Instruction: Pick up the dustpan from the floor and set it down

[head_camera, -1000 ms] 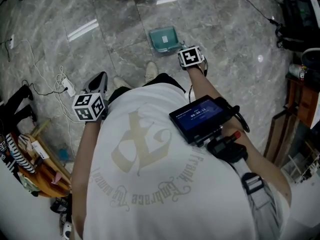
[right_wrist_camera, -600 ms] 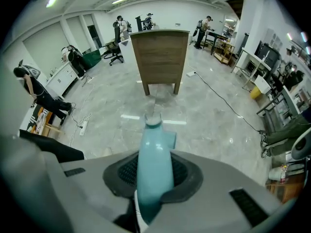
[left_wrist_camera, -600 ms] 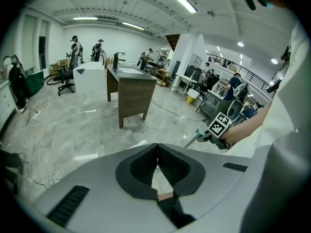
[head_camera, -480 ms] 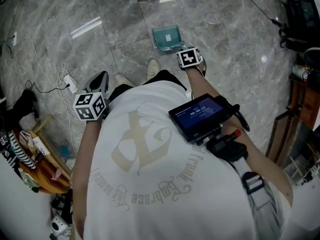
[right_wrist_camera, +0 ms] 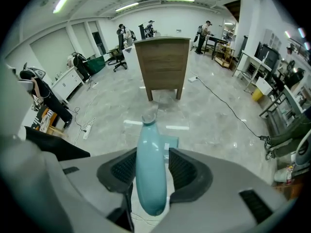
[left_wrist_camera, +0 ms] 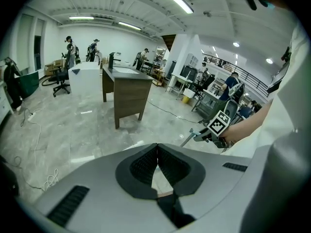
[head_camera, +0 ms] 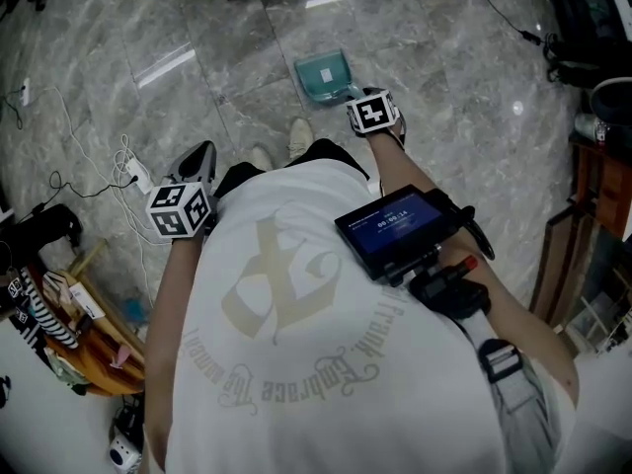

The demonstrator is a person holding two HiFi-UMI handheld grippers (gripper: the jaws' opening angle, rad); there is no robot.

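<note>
The grey marble-patterned polished floor (head_camera: 444, 57) fills the upper part of the head view. The person's white printed T-shirt (head_camera: 296, 363) fills the lower part and hides the legs and most of both arms. A black screen device (head_camera: 395, 230) sits against the chest. Only the toes of two pale shoes (head_camera: 299, 136) show past the shirt's edge.

In the right gripper view a brown wooden desk (right_wrist_camera: 162, 64) stands on the floor ahead. The far people and furniture are too small to make out.

The teal plastic dustpan (head_camera: 324, 75) appears to rest with its pan on the floor just ahead of the shoes. Its handle rises toward the right gripper (right_wrist_camera: 151, 161), whose marker cube covers the grip in the head view. In the right gripper view the rounded handle runs lengthwise between the jaws, which are opening. The handle lies against the left pad, with a clear gap to the right pad, so it is no longer squeezed. The handle hides most of the pan, and only a teal corner shows beside it.

The left gripper (left_wrist_camera: 157, 154) is held at the person's left side, away from the dustpan. Its ribbed pads meet at the tips with nothing between them.

A white power strip (head_camera: 135, 174) with a looped cable lies on the floor near it
</note>
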